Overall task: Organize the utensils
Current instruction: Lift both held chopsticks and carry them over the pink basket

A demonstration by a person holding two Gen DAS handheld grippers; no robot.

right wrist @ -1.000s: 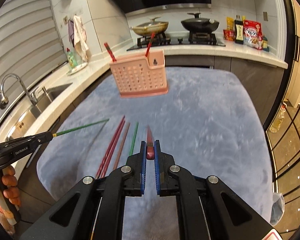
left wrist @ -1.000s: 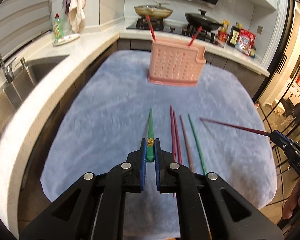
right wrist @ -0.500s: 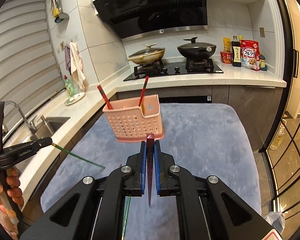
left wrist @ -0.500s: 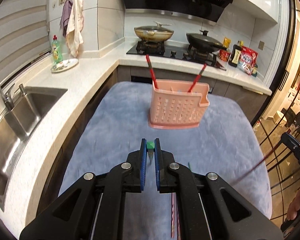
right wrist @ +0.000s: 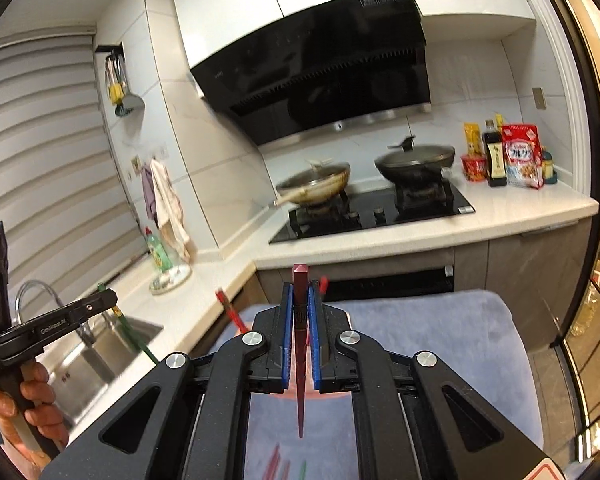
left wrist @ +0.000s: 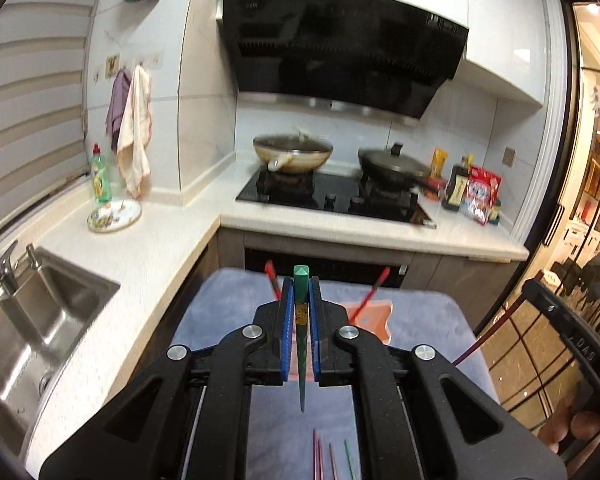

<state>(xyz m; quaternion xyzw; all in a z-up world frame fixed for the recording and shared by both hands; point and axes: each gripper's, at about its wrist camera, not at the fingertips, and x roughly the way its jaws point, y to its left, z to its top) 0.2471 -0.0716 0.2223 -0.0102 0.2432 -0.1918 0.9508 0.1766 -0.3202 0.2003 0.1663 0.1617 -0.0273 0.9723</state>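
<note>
Both claws, left gripping green chopstick, right maroon chopstick, have tilted upward.

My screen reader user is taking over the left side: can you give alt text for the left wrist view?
The left gripper is shut on a green chopstick, held upright with its tip pointing down above the blue cloth. Behind it the pink holder already has two red chopsticks; more chopsticks lie on the cloth below.

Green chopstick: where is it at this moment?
In the left wrist view the green chopstick is clamped upright in the left tool, above the blue cloth, with the pink holder just beyond.
</note>
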